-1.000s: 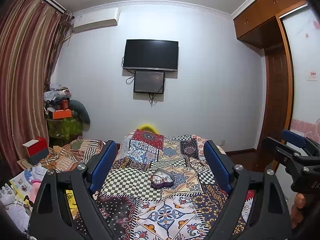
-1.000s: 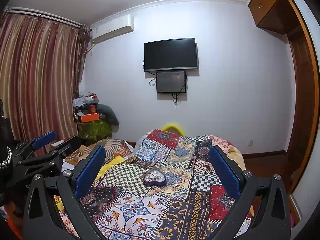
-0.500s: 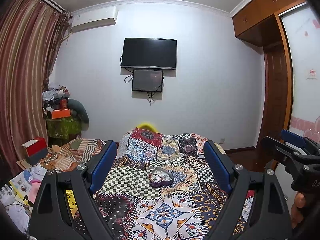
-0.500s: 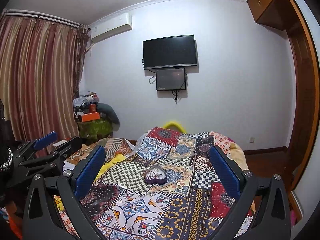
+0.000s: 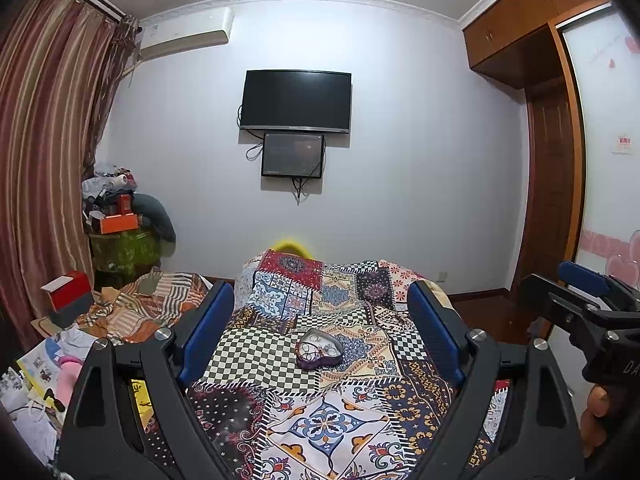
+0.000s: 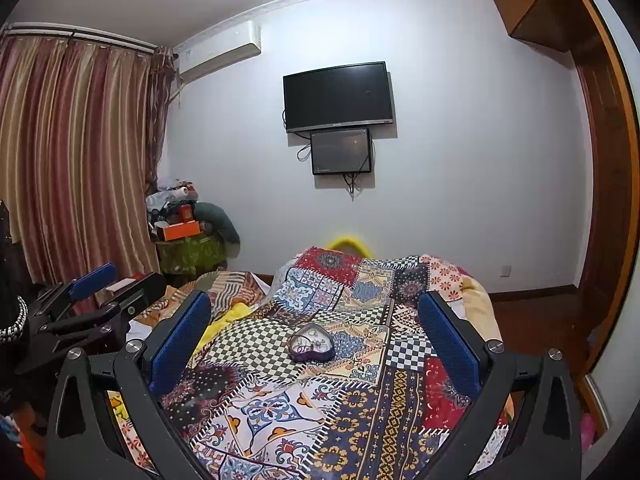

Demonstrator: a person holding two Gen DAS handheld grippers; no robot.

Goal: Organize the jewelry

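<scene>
A purple heart-shaped jewelry box [image 5: 319, 349] lies open on the patchwork bed cover [image 5: 320, 420], with small rings and pieces inside it. It also shows in the right wrist view [image 6: 311, 344]. My left gripper [image 5: 321, 328] is open and empty, held above the bed with the box framed between its blue pads [image 5: 206, 332]. My right gripper [image 6: 313, 340] is open and empty too, at a similar distance from the box. Each gripper shows at the edge of the other's view: the right gripper [image 5: 576, 304] and the left gripper [image 6: 92, 300].
A wall-mounted TV [image 5: 296, 101] and a smaller screen [image 5: 293, 155] hang on the far wall. A cluttered green stand [image 5: 120, 240] is by the striped curtain [image 5: 48, 160]. Clothes and papers [image 5: 48, 360] lie left of the bed. A wooden wardrobe [image 5: 548, 160] stands on the right.
Both views have tilted slightly downward and moved a little nearer the bed; the box sits a little lower and closer between the pads. Both grippers stay open.
</scene>
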